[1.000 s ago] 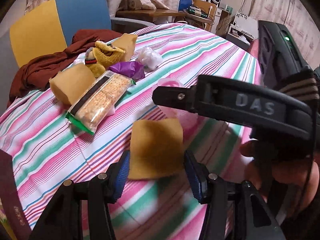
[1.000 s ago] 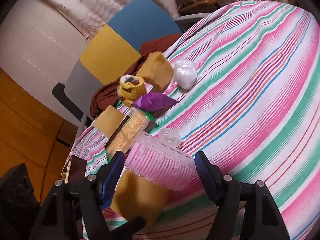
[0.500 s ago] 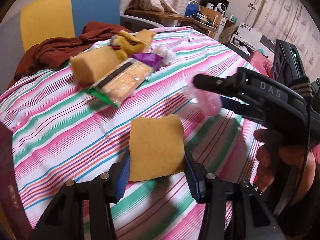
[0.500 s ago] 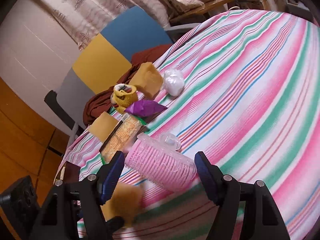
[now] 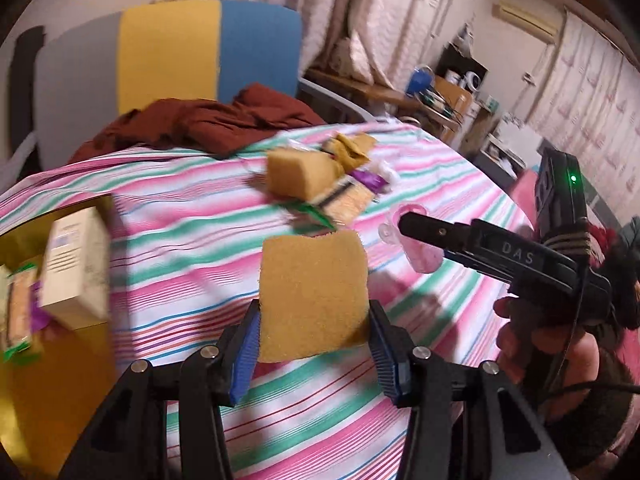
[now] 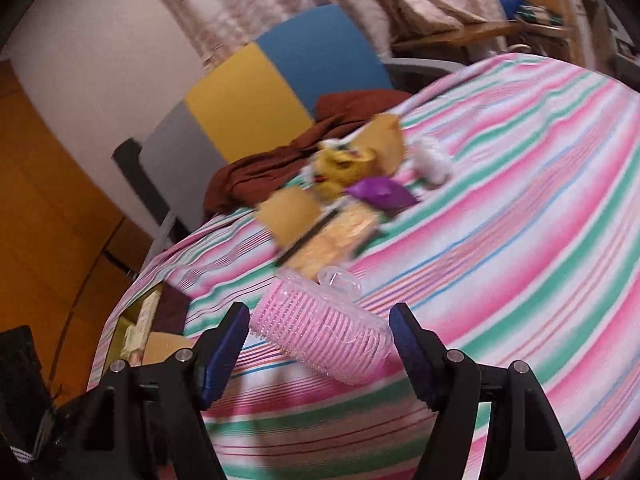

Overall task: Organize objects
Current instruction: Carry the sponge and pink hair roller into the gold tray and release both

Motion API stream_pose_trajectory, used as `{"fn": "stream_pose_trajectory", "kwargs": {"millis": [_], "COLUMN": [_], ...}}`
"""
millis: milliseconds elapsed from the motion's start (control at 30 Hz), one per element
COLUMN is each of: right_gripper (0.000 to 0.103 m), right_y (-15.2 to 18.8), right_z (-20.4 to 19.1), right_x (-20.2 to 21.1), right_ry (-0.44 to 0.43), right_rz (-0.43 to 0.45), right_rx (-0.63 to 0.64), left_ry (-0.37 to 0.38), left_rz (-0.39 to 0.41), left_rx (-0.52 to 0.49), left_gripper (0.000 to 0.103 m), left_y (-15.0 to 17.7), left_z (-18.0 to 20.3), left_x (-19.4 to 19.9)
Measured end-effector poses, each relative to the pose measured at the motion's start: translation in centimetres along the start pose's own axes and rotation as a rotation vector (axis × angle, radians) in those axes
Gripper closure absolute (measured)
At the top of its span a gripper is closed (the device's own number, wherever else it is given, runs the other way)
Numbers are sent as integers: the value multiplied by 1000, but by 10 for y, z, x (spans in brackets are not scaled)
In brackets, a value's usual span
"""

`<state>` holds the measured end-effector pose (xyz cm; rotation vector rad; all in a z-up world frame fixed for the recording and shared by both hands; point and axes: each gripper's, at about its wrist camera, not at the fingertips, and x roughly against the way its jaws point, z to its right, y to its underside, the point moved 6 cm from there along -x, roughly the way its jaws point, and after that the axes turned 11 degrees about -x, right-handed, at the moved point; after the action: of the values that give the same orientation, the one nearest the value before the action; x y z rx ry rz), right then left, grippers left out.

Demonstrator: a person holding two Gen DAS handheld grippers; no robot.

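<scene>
My left gripper [image 5: 314, 344] is shut on a flat yellow sponge [image 5: 313, 294] and holds it above the striped tablecloth [image 5: 192, 240]. My right gripper [image 6: 320, 344] is shut on a pink plastic brush [image 6: 324, 334] with a clear knob, also above the cloth; it shows in the left wrist view [image 5: 424, 258] at the right. A pile lies at the table's far side: a yellow sponge [image 6: 290, 218], a cracker packet [image 6: 340, 236], a yellow knitted toy [image 6: 344, 166], a purple wrapper [image 6: 380, 192] and a white bag [image 6: 432, 164].
A yellow box [image 5: 52, 380] at the left table edge holds a cream carton [image 5: 76, 268] and snack packets [image 5: 18, 312]. A dark red cloth [image 5: 208, 124] hangs over a grey, yellow and blue chair [image 5: 172, 52] behind the table. Cluttered shelves stand at the far right.
Both grippers have lifted and swung left with their loads. The yellow box has come into the left wrist view. The pile now sits further off.
</scene>
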<state>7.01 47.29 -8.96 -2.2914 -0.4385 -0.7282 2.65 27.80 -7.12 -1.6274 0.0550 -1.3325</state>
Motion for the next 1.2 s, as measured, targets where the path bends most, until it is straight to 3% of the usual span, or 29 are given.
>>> {"fn": "stream_pose_trajectory", "kwargs": {"millis": [233,500,700,967,1133,1200], "right_gripper": [30,30,30,30,29,23], "right_y": [28,75,121,183,195,194], "right_z": [-67,-156,-220,-270,-285,-291], "right_x": [-13,-31,-57,-100,-125,-130], "right_ry": [-51,-133,-168,-140,-113,-138], "right_rz": [-52,-134,-228,-360,-359,-362], "right_rx": [136,342,499,684,711,687], "left_ry": [-92,-262,-373,-429,-433,-438], "left_rz": [27,51,7,-77,-102,-106], "left_rx": [121,277,377,436,428,426], "left_gripper": [53,53,53,53,52,52], "left_y": [29,78,114,137,134,134], "left_z": [-65,-155,-216,-264,-277,-281], "left_x": [38,92,115,108,99,97]}}
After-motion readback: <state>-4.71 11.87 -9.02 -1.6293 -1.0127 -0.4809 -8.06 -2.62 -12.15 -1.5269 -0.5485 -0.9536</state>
